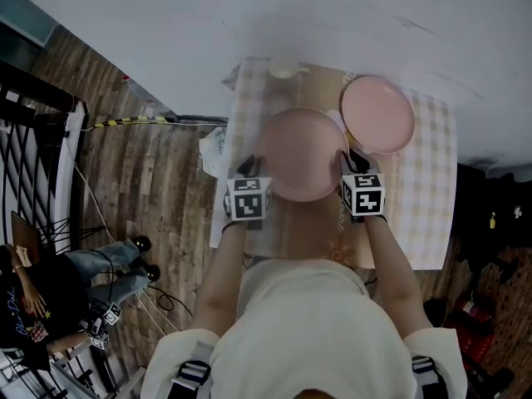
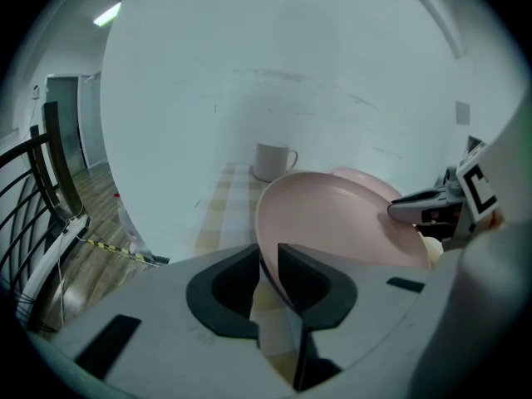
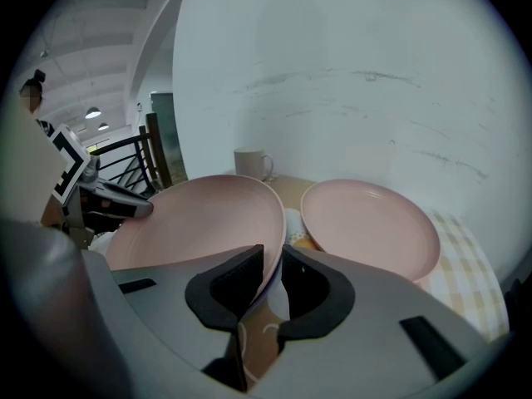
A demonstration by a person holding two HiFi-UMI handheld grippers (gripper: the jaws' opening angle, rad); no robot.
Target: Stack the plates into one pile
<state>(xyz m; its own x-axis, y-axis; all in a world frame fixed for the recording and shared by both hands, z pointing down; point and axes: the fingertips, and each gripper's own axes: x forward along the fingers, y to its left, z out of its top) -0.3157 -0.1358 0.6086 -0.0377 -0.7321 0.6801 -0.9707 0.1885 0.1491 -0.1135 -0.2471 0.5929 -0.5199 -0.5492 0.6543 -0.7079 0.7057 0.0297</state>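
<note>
Near plate (image 1: 303, 152), pink and broad, carried apparently clear of the cloth, just short of the far plate. At its left rim, left gripper (image 1: 248, 166): jaws nipped onto the edge, rim sandwiched between the dark pads. Taken from opposite sides, probably to keep so wide a dish from tipping and to allow lowering it flat. At its right rim, right gripper (image 1: 353, 158): likewise pinched on the edge, rim wedged between its pads. Further right and a little back, far plate (image 1: 376, 113), same pink, lying flat and empty, seemingly meant as the base of the pile. Near plate's right edge just beside it, perhaps overlapping slightly from above. Stack not yet made. Low between the two, a small cream thing (image 3: 293, 221), too hidden to name. Behind, close to the wall, white mug (image 1: 284, 66), upright and well out of the way.

Underneath, pale checked cloth (image 1: 432, 189) with a tan mat (image 1: 320, 231) in the middle, all pushed up against a plain white wall (image 1: 332, 15). Left of that, wood-plank floor (image 1: 166, 198), striped tape (image 1: 125, 123), loose cables (image 1: 91, 198), black railing (image 1: 33, 131), and a seated bystander (image 1: 91, 264) at the lower left.
</note>
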